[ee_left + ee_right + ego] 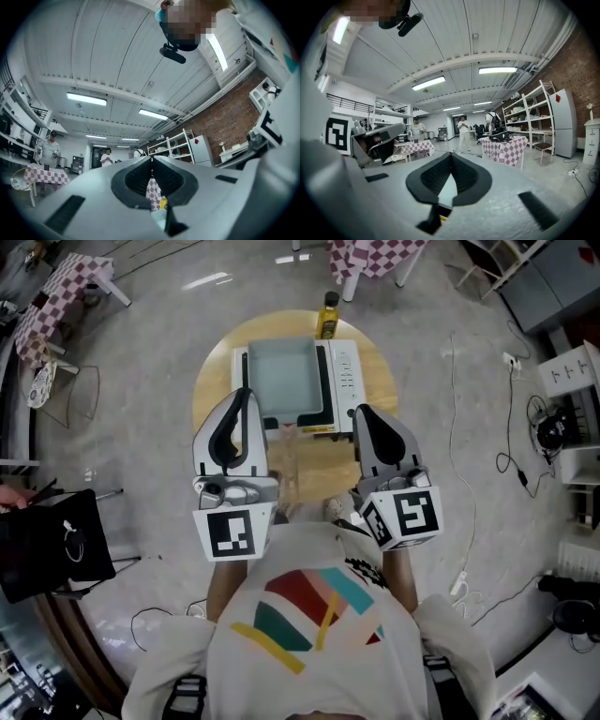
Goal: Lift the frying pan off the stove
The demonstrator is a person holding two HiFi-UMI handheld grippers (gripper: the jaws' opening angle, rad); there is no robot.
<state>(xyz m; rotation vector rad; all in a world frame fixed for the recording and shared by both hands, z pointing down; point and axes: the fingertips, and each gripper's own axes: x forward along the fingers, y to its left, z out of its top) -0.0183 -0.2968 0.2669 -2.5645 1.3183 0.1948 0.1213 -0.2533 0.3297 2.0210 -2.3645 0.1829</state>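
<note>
In the head view we see a square, pale grey frying pan [281, 379] on the white stove [343, 371], on a round wooden table [211, 390] over a grey floor [159, 343]. In the left gripper view, our left gripper [151, 159] is clenched and empty. In the right gripper view, our right gripper [451, 157] is clenched and empty too, with checkered tables [506, 150] far off.

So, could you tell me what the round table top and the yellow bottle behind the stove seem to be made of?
Round table top: probably wood or wood-look laminate, matte; even light tan, no glare.
Yellow bottle: likely plastic, could be glass; bright yellow body, dark cap.
</note>
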